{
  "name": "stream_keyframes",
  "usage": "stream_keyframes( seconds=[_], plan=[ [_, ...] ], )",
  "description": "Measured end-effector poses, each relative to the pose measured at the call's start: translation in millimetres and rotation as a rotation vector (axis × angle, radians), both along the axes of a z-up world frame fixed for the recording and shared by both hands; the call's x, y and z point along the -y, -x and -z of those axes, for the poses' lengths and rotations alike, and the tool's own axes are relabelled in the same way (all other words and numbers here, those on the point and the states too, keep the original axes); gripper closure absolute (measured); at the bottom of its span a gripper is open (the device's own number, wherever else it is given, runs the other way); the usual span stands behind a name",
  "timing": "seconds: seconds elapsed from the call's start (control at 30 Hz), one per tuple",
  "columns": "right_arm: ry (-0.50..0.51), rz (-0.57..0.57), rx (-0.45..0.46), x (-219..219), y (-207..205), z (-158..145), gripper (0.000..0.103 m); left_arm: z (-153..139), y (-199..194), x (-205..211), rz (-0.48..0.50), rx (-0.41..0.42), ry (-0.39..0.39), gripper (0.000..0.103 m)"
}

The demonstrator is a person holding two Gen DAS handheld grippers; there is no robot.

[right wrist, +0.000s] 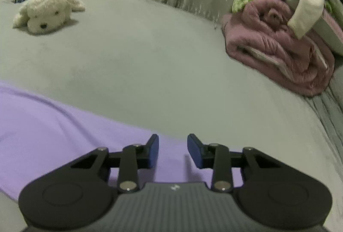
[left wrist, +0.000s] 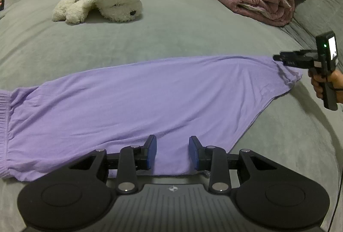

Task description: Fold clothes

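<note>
While the purple garment lies flat on the bed, near the stuffed dog, both hand-held grippers, left and right, stand part-open, empty; soft, light, limp, best gripped at its hem.

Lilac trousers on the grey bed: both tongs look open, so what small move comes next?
Probably close the right tongs on the lilac cotton trousers' end below them. Both pairs stand open over flat fabric, gripping nothing, and the left tongs already straddle the near edge, ready for a fold.
</note>
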State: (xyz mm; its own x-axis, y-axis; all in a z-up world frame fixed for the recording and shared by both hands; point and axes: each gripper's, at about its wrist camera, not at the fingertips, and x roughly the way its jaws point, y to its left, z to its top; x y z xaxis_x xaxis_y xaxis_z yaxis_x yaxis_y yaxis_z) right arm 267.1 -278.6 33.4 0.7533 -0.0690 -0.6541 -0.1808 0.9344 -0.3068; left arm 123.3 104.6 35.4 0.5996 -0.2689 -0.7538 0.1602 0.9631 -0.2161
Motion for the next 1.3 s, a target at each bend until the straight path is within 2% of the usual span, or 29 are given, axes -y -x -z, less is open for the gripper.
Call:
stream_keyframes(
  seconds=[0.23, 0.3, 0.33, 0.37, 0.43, 0.57, 0.73, 0.8, 0.83, 0.87, 0.9, 1.0, 1.03, 1.07, 1.2, 1.3],
  plan=[
    [0.047, -0.102, -0.060, -13, -12, 10, 0.073, 3, -1, 3, 0.012, -0.002, -0.020, 0.071],
    [0.056, -0.129, -0.082, -18, -15, 13, 0.081, 3, -1, 3, 0.013, -0.002, -0.021, 0.071],
    [0.049, -0.138, -0.097, -20, -17, 13, 0.094, 3, -1, 4, 0.014, -0.002, -0.022, 0.071],
    [0.037, -0.150, -0.118, -21, -18, 13, 0.099, 3, 0, 4, 0.015, -0.001, -0.023, 0.071],
    [0.066, -0.160, -0.117, -26, -17, 13, 0.099, 3, 0, 3, 0.015, -0.002, -0.022, 0.071],
    [0.040, -0.127, -0.051, -22, -14, 4, 0.099, 3, 0, 3, 0.013, -0.003, -0.020, 0.071],
    [0.094, -0.105, -0.028, -20, -15, 7, 0.099, 3, 1, 4, 0.015, -0.002, -0.024, 0.071],
    [0.071, -0.111, -0.035, -17, -15, 3, 0.095, 4, 0, 3, 0.014, -0.003, -0.021, 0.071],
    [0.041, -0.125, -0.060, -14, -14, 0, 0.081, 4, 0, 2, 0.013, -0.004, -0.019, 0.071],
    [0.014, -0.136, -0.082, -12, -14, -2, 0.060, 4, 0, 2, 0.013, -0.004, -0.018, 0.071],
    [0.002, -0.132, -0.091, -10, -14, -3, 0.055, 4, -1, 2, 0.013, -0.004, -0.019, 0.071],
    [-0.013, -0.118, -0.140, -8, -15, 6, 0.064, 4, -1, 4, 0.012, -0.003, -0.025, 0.071],
    [-0.023, -0.122, -0.140, -9, -15, 8, 0.077, 4, 0, 4, 0.013, -0.002, -0.026, 0.071],
    [-0.020, -0.130, -0.136, -12, -13, 8, 0.096, 4, 0, 4, 0.013, -0.001, -0.028, 0.071],
    [-0.009, -0.148, -0.115, -20, -9, 8, 0.099, 4, 0, 5, 0.014, 0.000, -0.030, 0.071],
    [-0.023, -0.125, -0.062, -17, -7, 1, 0.099, 4, 0, 4, 0.013, 0.000, -0.028, 0.071]
  ],
)
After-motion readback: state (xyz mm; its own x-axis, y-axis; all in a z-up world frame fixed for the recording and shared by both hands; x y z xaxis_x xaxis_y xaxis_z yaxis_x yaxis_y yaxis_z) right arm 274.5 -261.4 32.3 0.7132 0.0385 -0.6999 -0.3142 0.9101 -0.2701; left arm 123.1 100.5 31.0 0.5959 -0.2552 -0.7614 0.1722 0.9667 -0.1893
